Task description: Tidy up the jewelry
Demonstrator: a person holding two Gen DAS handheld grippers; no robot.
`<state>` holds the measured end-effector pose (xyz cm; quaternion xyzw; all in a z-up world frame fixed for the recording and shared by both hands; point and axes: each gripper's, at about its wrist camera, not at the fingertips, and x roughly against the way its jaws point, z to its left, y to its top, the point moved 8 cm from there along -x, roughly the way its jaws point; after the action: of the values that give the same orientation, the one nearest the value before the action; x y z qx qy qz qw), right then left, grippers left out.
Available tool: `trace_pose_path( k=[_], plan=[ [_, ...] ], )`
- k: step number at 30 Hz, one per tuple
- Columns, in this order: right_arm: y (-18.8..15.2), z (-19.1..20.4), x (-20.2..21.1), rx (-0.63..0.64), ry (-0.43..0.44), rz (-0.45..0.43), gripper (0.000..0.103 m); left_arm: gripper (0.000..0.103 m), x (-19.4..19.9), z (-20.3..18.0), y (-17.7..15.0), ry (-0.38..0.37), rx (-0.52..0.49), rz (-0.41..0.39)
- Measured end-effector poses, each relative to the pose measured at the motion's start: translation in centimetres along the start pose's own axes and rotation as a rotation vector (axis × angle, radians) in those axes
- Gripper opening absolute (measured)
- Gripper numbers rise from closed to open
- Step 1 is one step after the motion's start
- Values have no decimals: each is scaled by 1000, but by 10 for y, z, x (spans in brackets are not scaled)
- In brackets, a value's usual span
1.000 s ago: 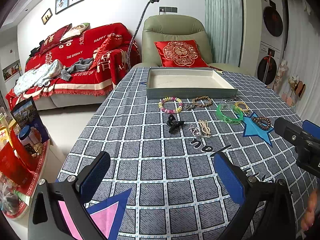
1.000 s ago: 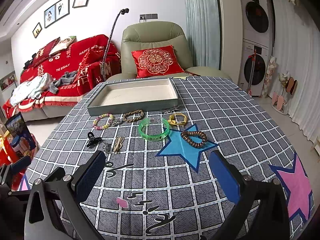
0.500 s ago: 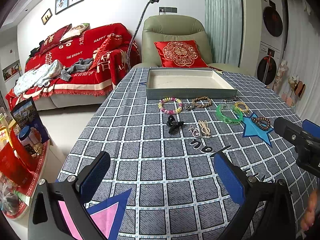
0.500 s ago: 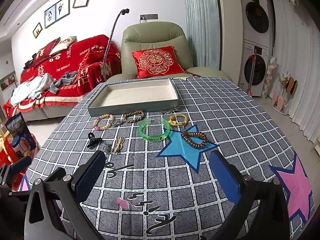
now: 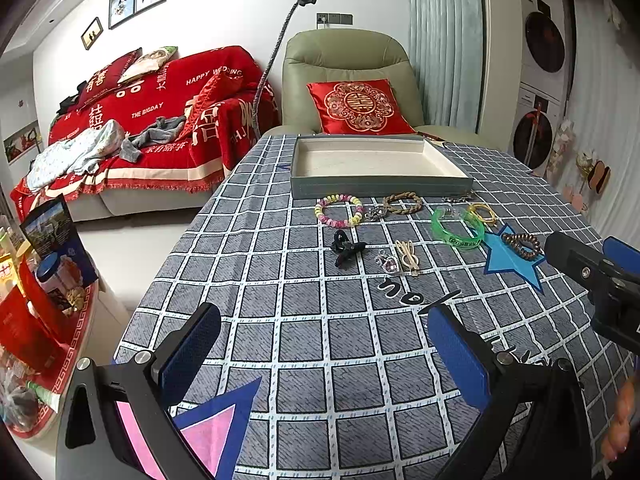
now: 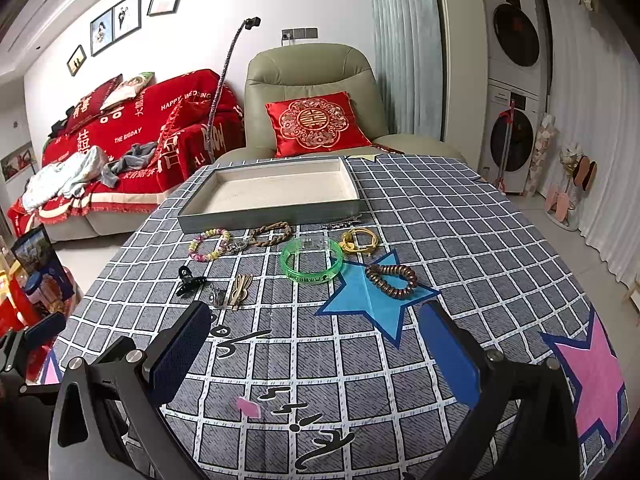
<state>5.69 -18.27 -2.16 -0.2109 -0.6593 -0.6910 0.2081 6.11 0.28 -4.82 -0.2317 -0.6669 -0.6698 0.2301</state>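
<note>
My left gripper (image 5: 324,356), right gripper (image 6: 316,356): jaws wide, empty. Green bangle (image 6: 311,260), bracelets lie before tray (image 6: 272,210) on counter (image 6: 460,240).

Right gripper (image 5: 592,276) is cut off by the left-wrist frame's right edge. A hand (image 5: 622,416) shows only as a sliver there. Small silver clasp (image 6: 240,245) between bracelets is too small to identify. Table (image 6: 460,216) near edge lies out of frame.

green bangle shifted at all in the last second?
No. The green bangle sits in the same spot, just left of the blue star and in front of the tray, in both views.
</note>
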Motion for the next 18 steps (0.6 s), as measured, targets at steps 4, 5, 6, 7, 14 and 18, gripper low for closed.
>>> trace_pose_path(
  k=[4,5,6,7,14,18],
  plan=[
    [0,0,0,0,0,0,103,103,0,0,0,-1,-1,0],
    [0,1,1,0,0,1,103,103,0,-1,0,-1,-2,1],
    [0,1,1,1,-1,1,103,103,0,0,0,-1,-2,2],
    [0,1,1,0,-1,1,103,103,-1,-2,0,-2,-2,3],
    [-1,4,1,-2,3,10,103,103,-5,-4,1,-2,-5,14],
    [-2,3,-1,-3,-3,26,103,103,-11,-3,1,-1,-13,34]
  ],
)
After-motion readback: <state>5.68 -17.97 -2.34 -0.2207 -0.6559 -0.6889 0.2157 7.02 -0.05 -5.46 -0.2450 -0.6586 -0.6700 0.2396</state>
